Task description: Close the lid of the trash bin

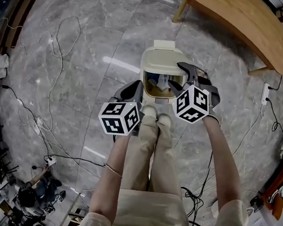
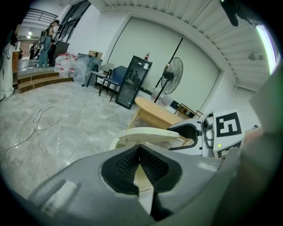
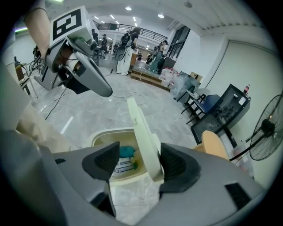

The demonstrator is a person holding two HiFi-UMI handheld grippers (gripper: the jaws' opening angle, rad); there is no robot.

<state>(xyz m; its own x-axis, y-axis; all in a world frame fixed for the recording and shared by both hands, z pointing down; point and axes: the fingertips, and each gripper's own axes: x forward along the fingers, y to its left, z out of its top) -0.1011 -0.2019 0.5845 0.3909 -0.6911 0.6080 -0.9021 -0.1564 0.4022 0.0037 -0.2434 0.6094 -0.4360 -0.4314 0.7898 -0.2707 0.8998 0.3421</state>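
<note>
The left tool [image 2: 139, 152] is held at 8 o'clock of the trash bin [image 1: 146, 61], its jaws pressed together on nothing. The bin is stood on the grey marble floor [image 1: 75, 80], at 12 o'clock of the person's shoes [image 1: 150, 111], its lid [image 3: 143, 128] raised upright. The right tool [image 3: 139, 164] is spread wide, with the lid framed between its jaws, close by the 3 o'clock pad

No legible text (or numbers)
</note>
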